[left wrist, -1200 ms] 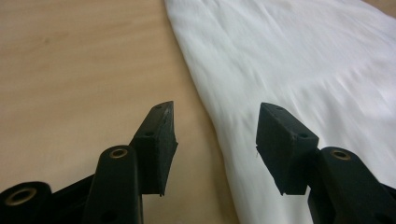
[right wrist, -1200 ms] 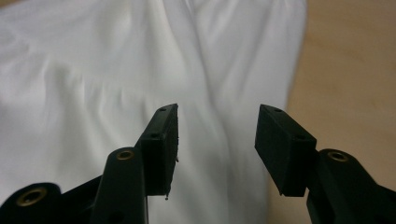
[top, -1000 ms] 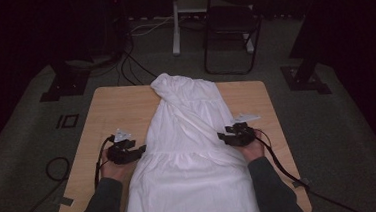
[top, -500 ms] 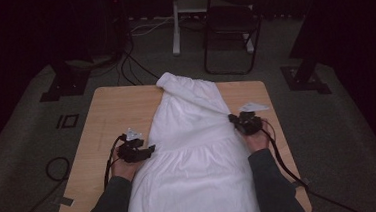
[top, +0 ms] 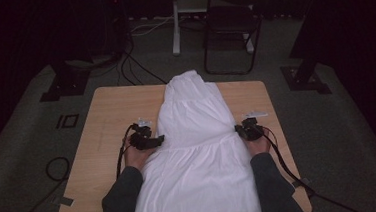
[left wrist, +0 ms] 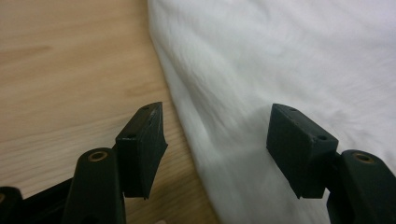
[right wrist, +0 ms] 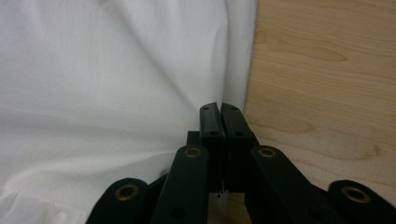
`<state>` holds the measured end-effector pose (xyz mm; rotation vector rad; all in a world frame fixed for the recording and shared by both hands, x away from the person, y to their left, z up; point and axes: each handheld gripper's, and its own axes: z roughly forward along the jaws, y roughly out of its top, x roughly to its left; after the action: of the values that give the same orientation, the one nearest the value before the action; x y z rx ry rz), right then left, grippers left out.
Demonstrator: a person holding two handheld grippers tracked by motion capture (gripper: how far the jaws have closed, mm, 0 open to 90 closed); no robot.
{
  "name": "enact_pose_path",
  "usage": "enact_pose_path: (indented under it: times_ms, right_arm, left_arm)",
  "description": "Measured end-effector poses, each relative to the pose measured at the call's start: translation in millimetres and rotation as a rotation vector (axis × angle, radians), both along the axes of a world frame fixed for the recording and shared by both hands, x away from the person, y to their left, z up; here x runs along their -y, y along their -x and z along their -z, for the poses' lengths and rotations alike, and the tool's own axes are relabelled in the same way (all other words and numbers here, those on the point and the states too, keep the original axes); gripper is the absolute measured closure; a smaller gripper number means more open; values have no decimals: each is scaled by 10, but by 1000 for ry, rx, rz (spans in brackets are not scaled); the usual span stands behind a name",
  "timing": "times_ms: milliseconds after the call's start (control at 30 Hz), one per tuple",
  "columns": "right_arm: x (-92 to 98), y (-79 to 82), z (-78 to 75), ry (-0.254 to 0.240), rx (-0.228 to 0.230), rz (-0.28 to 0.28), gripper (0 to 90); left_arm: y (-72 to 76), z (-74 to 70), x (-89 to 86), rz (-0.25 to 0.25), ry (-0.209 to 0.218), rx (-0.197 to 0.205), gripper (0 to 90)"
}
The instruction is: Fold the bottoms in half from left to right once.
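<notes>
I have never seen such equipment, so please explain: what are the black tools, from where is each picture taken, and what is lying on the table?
A person holds a hand tool with two black jaws in each hand. The high view looks down from above; each other picture comes from a camera riding on one tool.

A white garment lies spread along the wooden table.

The left gripper is open: its jaws have just been opening and stand apart over the garment's edge without pressing it. The right gripper is shut at the opposite edge; whether cloth is pinched between its jaws I cannot tell.
</notes>
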<state>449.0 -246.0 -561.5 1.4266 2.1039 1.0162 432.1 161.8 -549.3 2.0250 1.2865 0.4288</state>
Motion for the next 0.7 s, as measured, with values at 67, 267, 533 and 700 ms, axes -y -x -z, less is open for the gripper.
enact_pose_path:
  times_ms: [67, 267, 533, 700]
  right_arm:
    - [7, 2, 5, -1, 3, -2, 875]
    - [3, 41, 13, -14, 0, 17, 882]
    - [2, 390, 32, -18, 0, -25, 887]
    - [6, 759, 51, -26, -3, -73, 887]
  left_arm:
    - [7, 25, 5, -9, -18, 18, 405]
    - [120, 26, -80, 15, -19, 16, 892]
    - [484, 67, -291, 26, 28, 17, 898]
    - [887, 88, -408, 62, 45, 6, 896]
